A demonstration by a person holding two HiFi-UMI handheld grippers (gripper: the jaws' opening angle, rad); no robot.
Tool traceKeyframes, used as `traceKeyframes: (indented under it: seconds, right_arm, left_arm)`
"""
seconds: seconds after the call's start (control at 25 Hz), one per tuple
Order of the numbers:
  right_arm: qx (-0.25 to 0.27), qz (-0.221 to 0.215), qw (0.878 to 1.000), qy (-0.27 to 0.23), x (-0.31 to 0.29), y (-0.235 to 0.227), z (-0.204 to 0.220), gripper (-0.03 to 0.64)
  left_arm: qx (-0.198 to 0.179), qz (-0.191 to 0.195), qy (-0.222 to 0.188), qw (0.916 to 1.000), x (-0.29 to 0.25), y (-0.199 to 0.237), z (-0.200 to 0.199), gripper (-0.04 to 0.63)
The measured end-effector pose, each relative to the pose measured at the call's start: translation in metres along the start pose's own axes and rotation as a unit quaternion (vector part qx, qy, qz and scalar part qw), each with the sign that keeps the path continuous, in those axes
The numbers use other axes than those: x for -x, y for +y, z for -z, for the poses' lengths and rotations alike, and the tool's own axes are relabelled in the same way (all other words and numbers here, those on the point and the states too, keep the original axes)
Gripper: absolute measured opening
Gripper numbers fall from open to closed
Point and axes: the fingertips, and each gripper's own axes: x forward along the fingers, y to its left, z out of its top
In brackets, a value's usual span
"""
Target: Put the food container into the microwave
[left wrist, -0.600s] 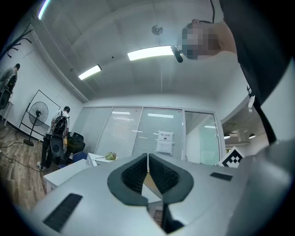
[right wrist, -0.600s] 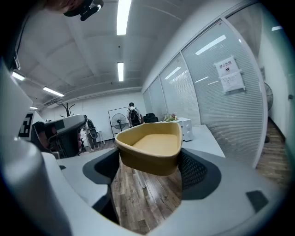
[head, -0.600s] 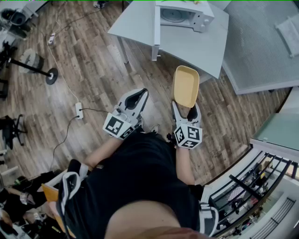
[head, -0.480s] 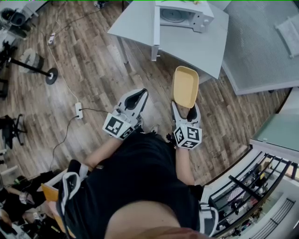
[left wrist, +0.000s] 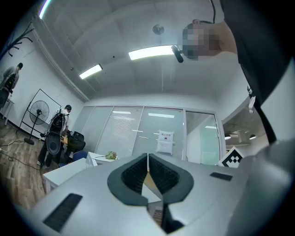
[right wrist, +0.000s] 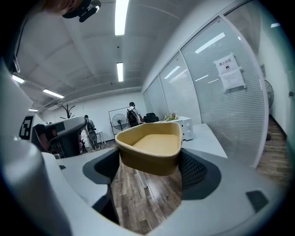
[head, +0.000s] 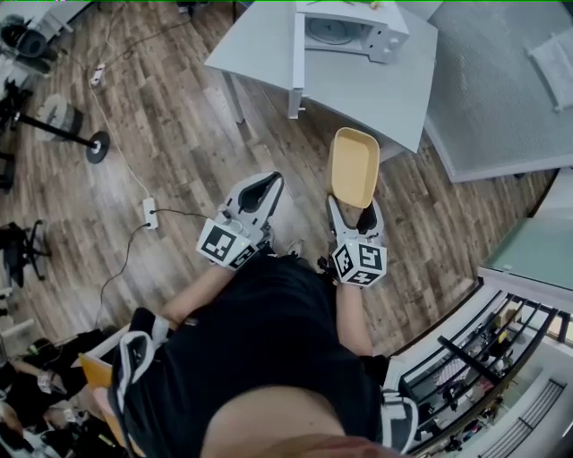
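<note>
My right gripper (head: 356, 213) is shut on the near end of an empty yellow food container (head: 353, 166), which juts forward over the wooden floor; its jaws stand wide round the tub. The right gripper view has the container (right wrist: 150, 147) filling the gap of that gripper (right wrist: 150, 168). The white microwave (head: 351, 27) sits on the grey table (head: 376, 89) ahead, door swung open; it is small and far in the right gripper view (right wrist: 186, 127). My left gripper (head: 261, 189) is shut with nothing in it, its pads (left wrist: 138, 173) pressed together.
A white power strip (head: 148, 213) with its cable lies on the floor at left. Fan stands and chairs crowd the far left. A grey rug (head: 501, 80) lies right of the table. People (left wrist: 64, 124) stand far off by a fan.
The container and the right gripper have shifted slightly left and forward; the table and microwave sit marginally nearer. The left gripper keeps its pose.
</note>
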Motion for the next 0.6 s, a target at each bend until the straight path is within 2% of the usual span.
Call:
traceKeyframes:
  seconds: [0.32,0.6]
  right_arm:
    - [-0.008,0.013,1.000,0.006,-0.012,0.001,0.005,0.416]
    - [-0.005,0.022,1.000,0.018,-0.054,-0.028,0.003,0.416]
  left_arm:
    - [0.019,0.014,0.003,0.9997,-0.006,0.014,0.007,0.032]
    - [0.032,0.019,0.003,0.9993,-0.048,0.036,0.024,0.032]
